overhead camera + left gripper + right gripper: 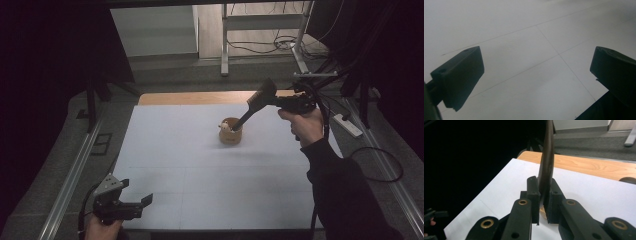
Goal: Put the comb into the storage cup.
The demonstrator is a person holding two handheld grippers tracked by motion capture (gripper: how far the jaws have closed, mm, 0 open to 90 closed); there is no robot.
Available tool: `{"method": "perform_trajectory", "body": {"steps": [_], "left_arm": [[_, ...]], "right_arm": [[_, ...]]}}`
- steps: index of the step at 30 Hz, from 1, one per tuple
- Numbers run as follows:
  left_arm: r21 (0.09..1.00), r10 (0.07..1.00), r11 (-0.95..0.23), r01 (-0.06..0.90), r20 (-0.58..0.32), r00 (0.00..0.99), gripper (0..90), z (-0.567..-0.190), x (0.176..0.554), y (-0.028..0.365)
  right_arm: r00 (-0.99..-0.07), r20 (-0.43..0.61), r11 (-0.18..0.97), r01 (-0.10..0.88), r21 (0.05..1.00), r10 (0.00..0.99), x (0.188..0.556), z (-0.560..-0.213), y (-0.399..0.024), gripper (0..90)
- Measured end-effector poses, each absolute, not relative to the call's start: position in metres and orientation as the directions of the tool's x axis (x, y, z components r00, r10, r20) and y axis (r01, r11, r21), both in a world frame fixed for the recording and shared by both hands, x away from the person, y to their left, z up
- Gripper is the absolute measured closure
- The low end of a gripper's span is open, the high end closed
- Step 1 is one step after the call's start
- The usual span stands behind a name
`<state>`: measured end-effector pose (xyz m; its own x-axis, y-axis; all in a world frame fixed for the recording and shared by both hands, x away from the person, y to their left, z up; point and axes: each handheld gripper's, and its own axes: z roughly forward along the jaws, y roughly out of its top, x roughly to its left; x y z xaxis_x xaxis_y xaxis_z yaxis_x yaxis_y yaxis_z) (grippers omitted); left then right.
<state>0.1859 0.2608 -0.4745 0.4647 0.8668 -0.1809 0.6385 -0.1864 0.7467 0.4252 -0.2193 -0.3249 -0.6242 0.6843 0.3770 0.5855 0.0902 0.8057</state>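
A small round wooden cup stands upright on the white table, right of the middle and nearer the far edge than the near one. Something pale sits inside it against the left part of its rim; what it is cannot be told. A long dark utensil slants out of the cup: its lower end is down inside the opening, and the handle rises up and to the right, ending in a broad flat part toward the far right corner of the table.

The right claw is clamped on that utensil near its upper end, held in a hand above the table's right side. In the right gripper view the two black jaws press on either side of the dark, flat shaft, which runs up between them and out past the top; beyond it lie the white table surface and a strip of bare wood along the far edge.

The left claw rests low over the near left corner of the table, well apart from the cup. Its jaws stand wide apart with nothing between them, and the left gripper view looks past them onto bare white table surface crossed by thin seams.
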Motion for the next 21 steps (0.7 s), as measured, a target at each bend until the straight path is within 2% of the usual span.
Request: {"method": "perform_trajectory", "body": {"steps": [21], "left_arm": [[0.721,0.865,-0.205,0.662,-0.182,0.467,0.2,-0.476,0.189,0.258]], "right_arm": [[-0.593,0.327,0.093,0.567,0.818,0.735,0.447,-0.32,-0.216,83.8]]}}
